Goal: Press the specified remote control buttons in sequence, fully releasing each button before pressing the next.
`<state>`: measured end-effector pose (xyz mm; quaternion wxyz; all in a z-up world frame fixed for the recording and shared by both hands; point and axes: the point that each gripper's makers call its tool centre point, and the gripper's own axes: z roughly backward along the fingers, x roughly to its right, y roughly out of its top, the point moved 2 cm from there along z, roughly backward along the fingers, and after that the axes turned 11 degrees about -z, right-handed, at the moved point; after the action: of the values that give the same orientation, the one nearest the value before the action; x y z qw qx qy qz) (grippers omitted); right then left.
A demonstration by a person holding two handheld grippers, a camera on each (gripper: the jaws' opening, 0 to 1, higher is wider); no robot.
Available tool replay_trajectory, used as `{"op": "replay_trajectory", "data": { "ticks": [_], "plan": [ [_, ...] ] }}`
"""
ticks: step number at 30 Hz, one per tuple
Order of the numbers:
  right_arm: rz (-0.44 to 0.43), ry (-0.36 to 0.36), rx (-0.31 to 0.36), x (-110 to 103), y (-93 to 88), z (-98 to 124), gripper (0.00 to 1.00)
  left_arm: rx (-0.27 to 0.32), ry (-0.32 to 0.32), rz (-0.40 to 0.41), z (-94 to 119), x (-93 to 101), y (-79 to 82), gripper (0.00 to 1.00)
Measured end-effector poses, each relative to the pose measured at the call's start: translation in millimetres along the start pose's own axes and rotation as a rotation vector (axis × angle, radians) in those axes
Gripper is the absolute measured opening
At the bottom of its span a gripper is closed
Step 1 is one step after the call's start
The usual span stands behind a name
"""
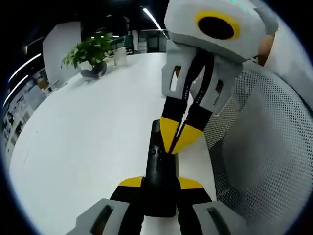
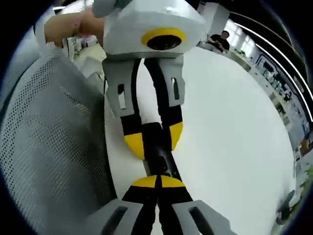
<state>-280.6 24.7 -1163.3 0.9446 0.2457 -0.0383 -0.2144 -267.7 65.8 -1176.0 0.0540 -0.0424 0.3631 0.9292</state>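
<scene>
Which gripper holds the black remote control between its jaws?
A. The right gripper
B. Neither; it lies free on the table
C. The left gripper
C. In the left gripper view the left gripper clamps the remote control, while the right gripper, its jaws closed together, touches it from above.

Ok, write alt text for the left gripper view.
A slim black remote control lies on a white table, clamped between the left gripper's yellow-tipped jaws, while the right gripper's closed tips press down on it. A mesh chair back stands beside.
</scene>
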Motion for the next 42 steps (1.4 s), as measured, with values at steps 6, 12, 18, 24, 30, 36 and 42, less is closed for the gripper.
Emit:
{"op": "replay_trajectory", "data": {
  "ticks": [6, 12, 18, 24, 30, 36, 42],
  "plan": [
    [0.017, 0.025, -0.015, 9.0, 1.2, -1.1, 0.00, 0.000, 0.000, 0.000, 0.1, 0.1, 0.0, 0.23],
    [0.049, 0.026, 0.000, 7.5, 0.4, -1.6, 0.00, -0.002, -0.001, -0.002, 0.1, 0.1, 0.0, 0.23],
    [0.153, 0.032, -0.032, 7.3, 2.2, -3.3, 0.00, -0.008, -0.007, -0.006, -0.1, 0.1, 0.1, 0.23],
    [0.179, 0.007, -0.067, 6.8, 3.2, -4.5, 0.00, -0.011, -0.010, -0.012, -0.2, 0.2, 0.4, 0.23],
    [0.171, -0.028, -0.067, 7.2, 2.5, -4.4, 0.00, -0.022, -0.013, -0.014, -0.6, 0.2, 0.6, 0.23],
    [0.045, 0.052, -0.036, 10.4, 2.7, -1.9, 0.00, -0.017, -0.011, -0.011, -0.6, 0.2, 0.1, 0.23],
    [0.053, 0.052, -0.041, 17.5, 8.5, -9.0, 0.00, -0.020, -0.010, -0.010, -0.9, 0.1, -0.2, 0.23]
  ]
}}
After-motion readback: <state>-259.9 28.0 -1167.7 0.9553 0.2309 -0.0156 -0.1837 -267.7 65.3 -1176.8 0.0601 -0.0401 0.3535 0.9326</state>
